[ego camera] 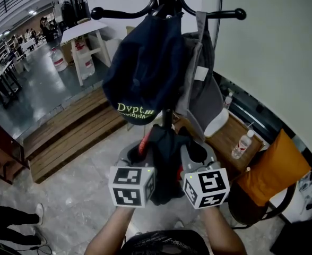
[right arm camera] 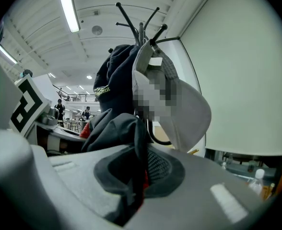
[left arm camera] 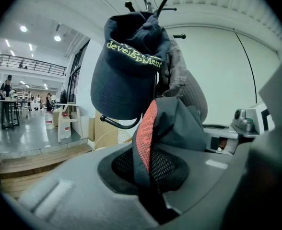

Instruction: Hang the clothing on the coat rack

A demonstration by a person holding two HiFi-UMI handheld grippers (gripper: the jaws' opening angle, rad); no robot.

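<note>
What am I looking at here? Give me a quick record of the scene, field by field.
setting: indoor hall, black metal coat rack beside a pale wall
already on rack: navy fabric cap with green lettering; grey cap next to it
left gripper: shut on the dark garment with red mesh trim
right gripper: shut on the same garment
garment position: held between both grippers below the caps, not yet hung
nearby: clear plastic bottle on a wooden surface
</note>
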